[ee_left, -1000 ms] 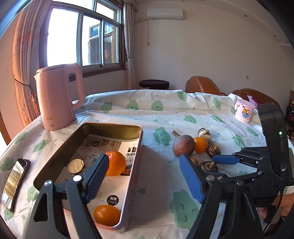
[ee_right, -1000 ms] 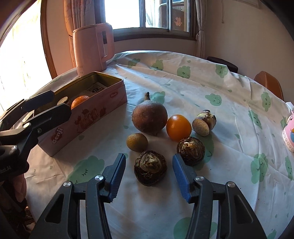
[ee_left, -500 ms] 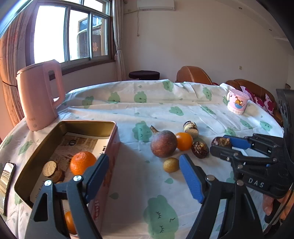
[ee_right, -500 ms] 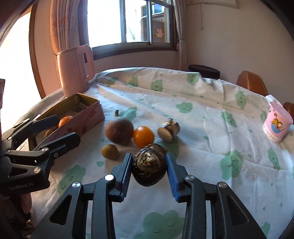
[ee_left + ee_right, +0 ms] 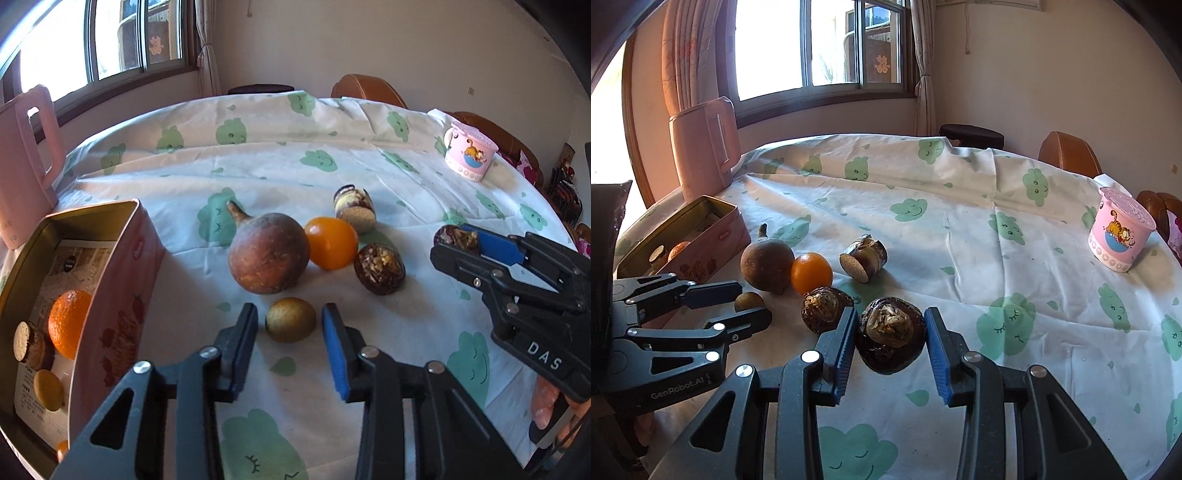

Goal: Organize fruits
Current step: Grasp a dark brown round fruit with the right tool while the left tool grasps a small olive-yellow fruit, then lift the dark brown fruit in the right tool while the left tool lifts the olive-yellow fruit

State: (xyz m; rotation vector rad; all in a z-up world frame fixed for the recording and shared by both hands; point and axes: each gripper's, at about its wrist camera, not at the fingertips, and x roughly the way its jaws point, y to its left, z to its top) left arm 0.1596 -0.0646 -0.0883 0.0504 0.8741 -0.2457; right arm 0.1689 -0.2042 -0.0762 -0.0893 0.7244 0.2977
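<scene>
The right gripper (image 5: pixel 890 332) has its fingers (image 5: pixel 839 343) closed on a dark brown fruit (image 5: pixel 891 334), one on each side. It holds the fruit above the bench (image 5: pixel 960 229), which has a white cloth with green clouds.

The left gripper (image 5: pixel 290 332) has its fingers (image 5: pixel 242 343) partly open. A small yellow-brown fruit (image 5: pixel 290 319) lies on the cloth between the tips. The fingers are just beside it and do not touch it.

Behind it sit a big round brown fruit (image 5: pixel 268 254) with a stem, a small orange (image 5: pixel 331 242) touching it, and another dark brown fruit (image 5: pixel 379 268) just beside the orange. A stubby cut fruit (image 5: pixel 355 209) lies farther back.

A pink tin box (image 5: pixel 114 295) stands open at the left. Inside are an orange (image 5: pixel 68 323) and some small brown and yellow fruits. A pink kettle (image 5: pixel 701 147) stands behind the box. A pink cup (image 5: pixel 1119 234) is far off at the right.
</scene>
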